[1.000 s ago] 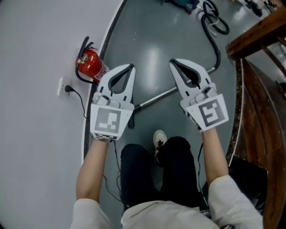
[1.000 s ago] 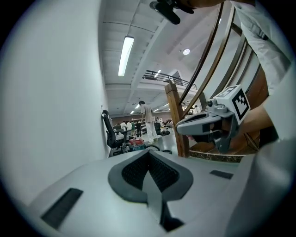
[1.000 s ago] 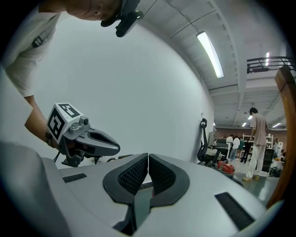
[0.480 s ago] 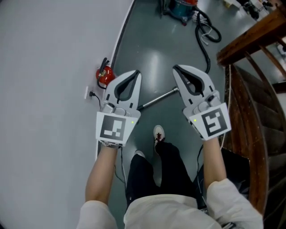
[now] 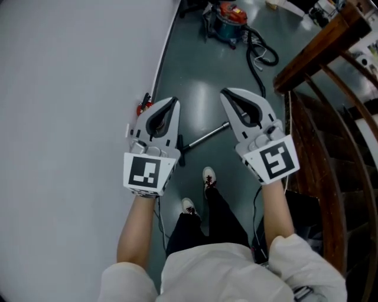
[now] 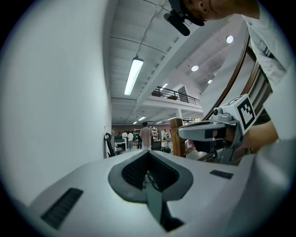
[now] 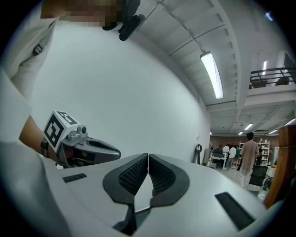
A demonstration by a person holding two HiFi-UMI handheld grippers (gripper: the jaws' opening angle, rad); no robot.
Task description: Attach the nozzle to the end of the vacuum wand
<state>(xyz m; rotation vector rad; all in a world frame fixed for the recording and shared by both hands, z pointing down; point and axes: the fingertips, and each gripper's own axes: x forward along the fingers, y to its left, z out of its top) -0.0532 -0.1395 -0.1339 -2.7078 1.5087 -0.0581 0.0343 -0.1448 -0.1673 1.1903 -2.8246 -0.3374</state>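
Head view: I held the left gripper (image 5: 170, 101) and the right gripper (image 5: 226, 93) side by side, well above the grey floor (image 5: 198, 88), each pointing away from me. In each gripper view the ribbed pads were pressed together at the tips with nothing between them. The vacuum wand (image 5: 208, 134), a thin metal tube, lay on the floor below, showing between the two grippers and touched by neither. A dark fitting (image 5: 179, 147) sat at its near end, just beside the left gripper; I could not tell whether it was the nozzle. A black hose (image 5: 255, 54) led to the vacuum cleaner (image 5: 227, 16) farther off. My shoes (image 5: 208, 177) stood near the wand, with a white wall (image 5: 71, 88) at left and a wooden railing (image 5: 307, 53) at right.
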